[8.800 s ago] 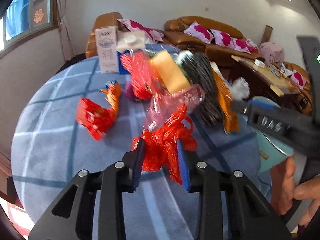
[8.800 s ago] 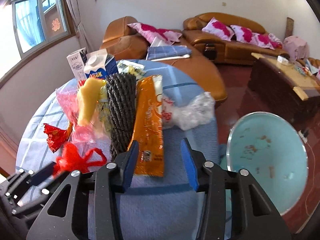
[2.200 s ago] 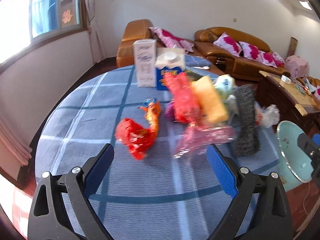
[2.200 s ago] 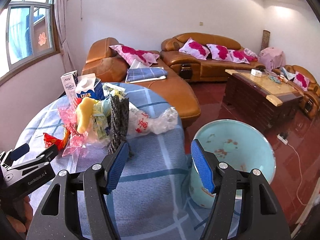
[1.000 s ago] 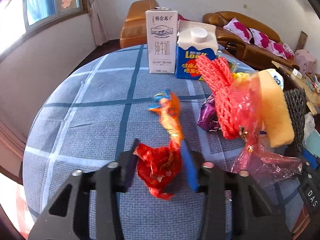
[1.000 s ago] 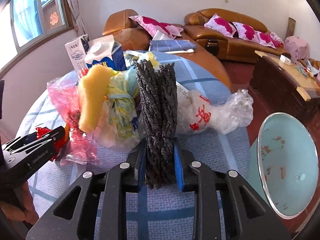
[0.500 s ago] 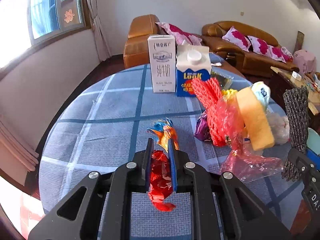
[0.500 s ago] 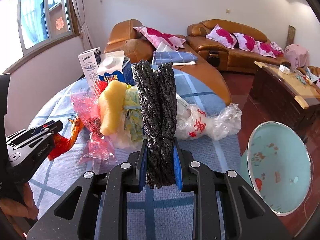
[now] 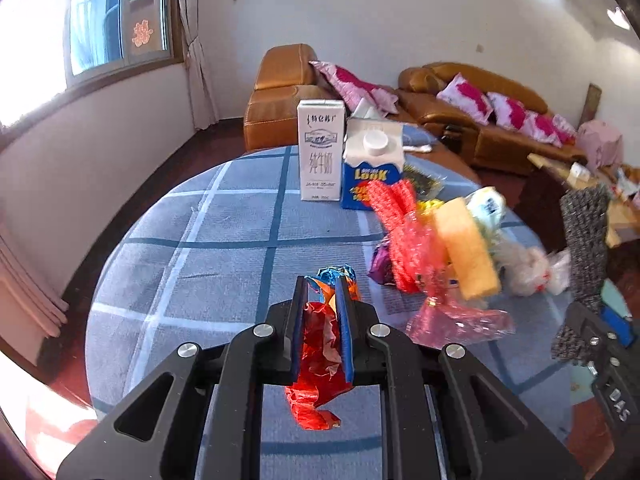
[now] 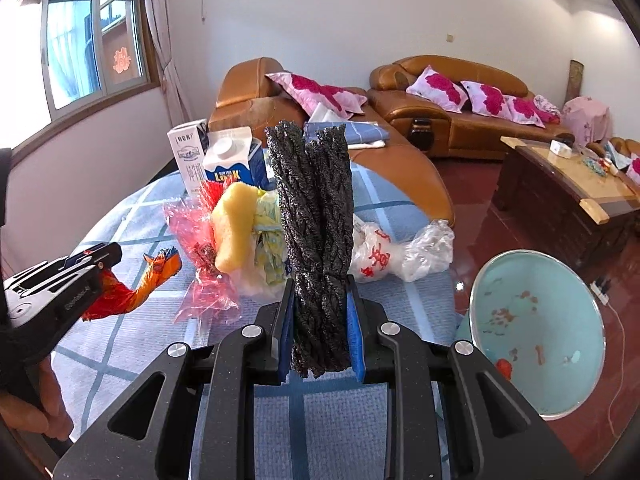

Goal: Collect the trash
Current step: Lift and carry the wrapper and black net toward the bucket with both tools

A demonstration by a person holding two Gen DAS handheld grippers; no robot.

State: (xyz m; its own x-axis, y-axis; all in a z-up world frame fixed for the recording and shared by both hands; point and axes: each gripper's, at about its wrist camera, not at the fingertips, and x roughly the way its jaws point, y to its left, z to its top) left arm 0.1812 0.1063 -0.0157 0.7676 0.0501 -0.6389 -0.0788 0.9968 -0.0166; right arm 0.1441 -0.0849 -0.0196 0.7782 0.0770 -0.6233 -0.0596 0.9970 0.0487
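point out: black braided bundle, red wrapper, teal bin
black braided bundle (image 10: 316,216), right wrist view, mid-length above the tongs
red wrapper (image 9: 320,344), left wrist view, crumpled middle between the tongs
teal bin (image 10: 568,292), right wrist view, bare inner wall

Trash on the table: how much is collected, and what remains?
Some scraps already lie in the teal bin. In hand: left gripper clamps the red wrapper, right gripper the black braided bundle. Left on the table: yellow sponge, plastic bags, two cartons.
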